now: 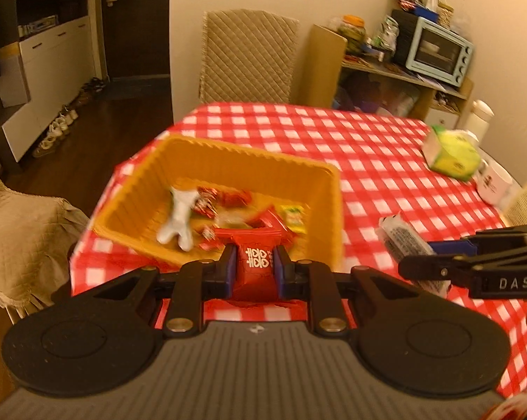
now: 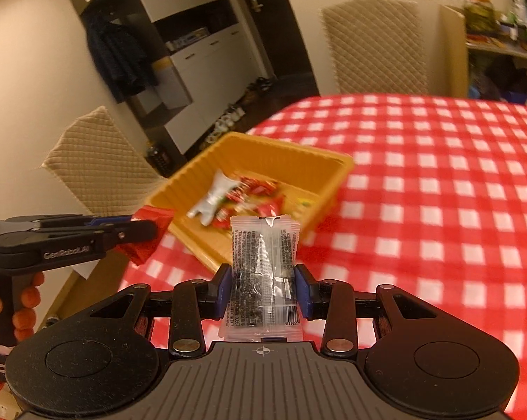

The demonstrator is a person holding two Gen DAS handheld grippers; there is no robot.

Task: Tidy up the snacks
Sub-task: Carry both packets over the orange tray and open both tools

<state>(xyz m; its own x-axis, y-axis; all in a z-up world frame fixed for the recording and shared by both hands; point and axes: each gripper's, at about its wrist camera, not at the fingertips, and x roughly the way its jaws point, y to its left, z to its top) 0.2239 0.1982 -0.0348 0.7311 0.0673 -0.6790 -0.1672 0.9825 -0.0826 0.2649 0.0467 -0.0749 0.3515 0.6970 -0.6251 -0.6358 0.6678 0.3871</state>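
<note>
A yellow basket sits on the red checked tablecloth near the table's left edge. It holds several snacks, among them a white packet and red wrappers. My left gripper is shut on a red snack packet just in front of the basket; it also shows in the right wrist view. My right gripper is shut on a clear packet of dark snack, held above the table right of the basket; the packet also shows in the left wrist view.
A green tissue pack and a white mug stand at the table's right side. Quilted chairs stand behind and left of the table. A shelf with a toaster oven is at the back right.
</note>
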